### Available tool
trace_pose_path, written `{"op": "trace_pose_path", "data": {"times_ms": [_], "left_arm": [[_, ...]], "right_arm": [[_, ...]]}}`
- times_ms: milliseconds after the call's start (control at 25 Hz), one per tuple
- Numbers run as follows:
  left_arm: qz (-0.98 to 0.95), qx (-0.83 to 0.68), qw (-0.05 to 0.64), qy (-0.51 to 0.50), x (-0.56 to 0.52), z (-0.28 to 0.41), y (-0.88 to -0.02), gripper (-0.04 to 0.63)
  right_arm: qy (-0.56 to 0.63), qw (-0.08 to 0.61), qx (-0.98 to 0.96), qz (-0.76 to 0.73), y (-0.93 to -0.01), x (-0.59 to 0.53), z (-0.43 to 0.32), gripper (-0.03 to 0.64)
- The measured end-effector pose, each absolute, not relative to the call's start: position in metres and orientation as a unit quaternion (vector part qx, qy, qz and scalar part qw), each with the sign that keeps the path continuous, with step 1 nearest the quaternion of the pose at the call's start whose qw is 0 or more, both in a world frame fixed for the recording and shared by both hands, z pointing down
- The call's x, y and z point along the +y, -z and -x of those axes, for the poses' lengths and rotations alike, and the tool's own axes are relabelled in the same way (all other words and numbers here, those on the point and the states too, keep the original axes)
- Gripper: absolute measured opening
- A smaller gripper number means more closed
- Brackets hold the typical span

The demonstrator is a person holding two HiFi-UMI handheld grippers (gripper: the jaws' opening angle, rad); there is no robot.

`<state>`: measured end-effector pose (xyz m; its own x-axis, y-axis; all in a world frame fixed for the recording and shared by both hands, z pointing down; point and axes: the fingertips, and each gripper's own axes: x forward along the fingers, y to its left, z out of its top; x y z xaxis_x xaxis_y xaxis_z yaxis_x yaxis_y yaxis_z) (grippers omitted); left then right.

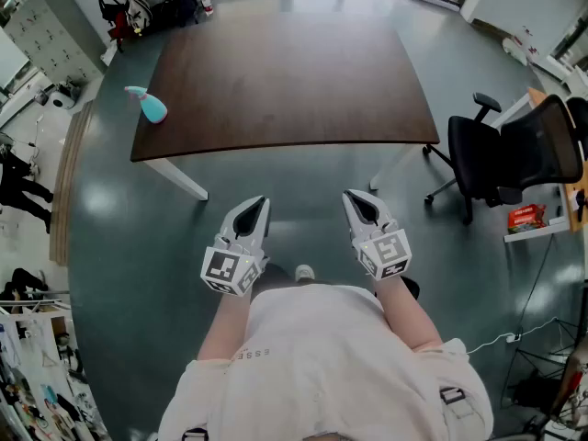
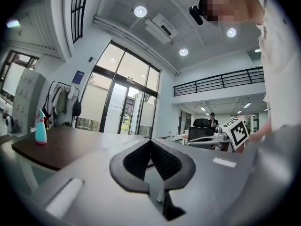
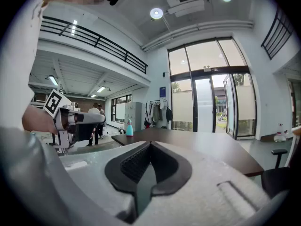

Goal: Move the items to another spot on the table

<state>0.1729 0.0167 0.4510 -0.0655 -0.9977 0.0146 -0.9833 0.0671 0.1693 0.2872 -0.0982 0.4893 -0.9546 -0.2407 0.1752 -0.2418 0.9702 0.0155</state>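
Observation:
A turquoise spray bottle point(image 1: 148, 105) lies near the left edge of the dark brown table point(image 1: 285, 81); it shows upright-looking and small in the left gripper view point(image 2: 41, 130) and in the right gripper view point(image 3: 129, 127). Both grippers hang in front of the person's chest, well short of the table's near edge. My left gripper point(image 1: 256, 204) is shut with nothing in it. My right gripper point(image 1: 355, 197) is shut and empty too. Each gripper's jaws meet at the tips point(image 2: 151, 141) point(image 3: 150, 143).
A black office chair point(image 1: 514, 154) stands right of the table beside a desk edge holding a red packet point(image 1: 525, 216). A long wooden board point(image 1: 64, 186) lies on the floor at left. Cables trail at lower right. Glass doors lie beyond the table.

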Motion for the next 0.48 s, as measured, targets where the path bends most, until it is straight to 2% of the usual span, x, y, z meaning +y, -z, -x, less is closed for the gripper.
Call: {"op": "trace_pose_path", "data": {"times_ms": [480], "left_arm": [[-0.681,-0.727,0.070,0.056,0.0152,-0.1711,-0.4557,0.017]], "right_arm": [[-0.016,0.085,-0.988,-0.125,-0.4921,-0.1005,-0.2867,-0.008]]}}
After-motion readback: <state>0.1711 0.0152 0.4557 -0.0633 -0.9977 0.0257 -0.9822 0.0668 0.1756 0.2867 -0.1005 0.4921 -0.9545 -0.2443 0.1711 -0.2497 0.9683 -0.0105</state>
